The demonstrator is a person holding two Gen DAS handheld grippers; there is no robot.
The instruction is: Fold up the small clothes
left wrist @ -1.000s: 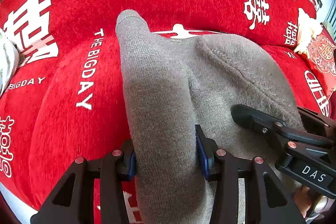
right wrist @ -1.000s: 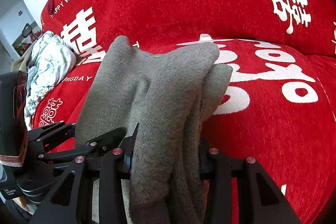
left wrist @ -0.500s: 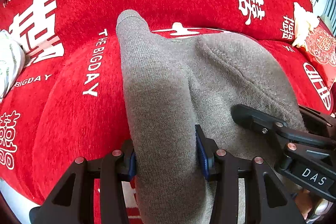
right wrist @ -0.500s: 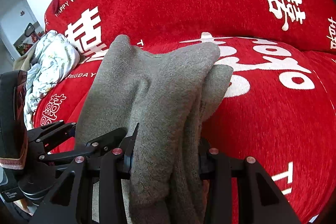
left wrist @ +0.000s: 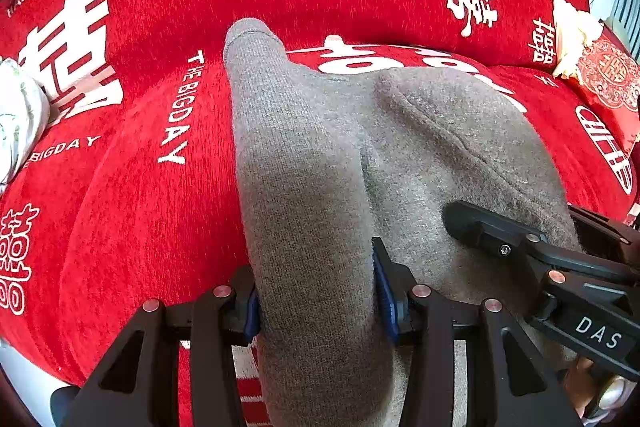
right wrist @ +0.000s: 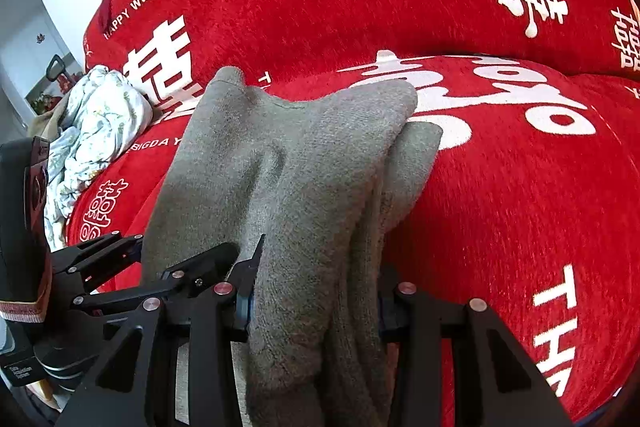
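Note:
A grey knitted garment hangs folded over a red sofa. My left gripper is shut on its left edge, the cloth bunched between the blue pads. My right gripper is shut on several grey layers of the same garment at its right side. The right gripper also shows at the right of the left wrist view. The left gripper shows at the lower left of the right wrist view. The two grippers are close, side by side.
The red sofa cover with white wedding lettering fills both views. A pale crumpled cloth lies at the sofa's left end. A red patterned cushion and a cream item sit at the right end.
Both grippers, holding the garment, have drifted slightly; the sofa background has shifted a little. The grips are unchanged.

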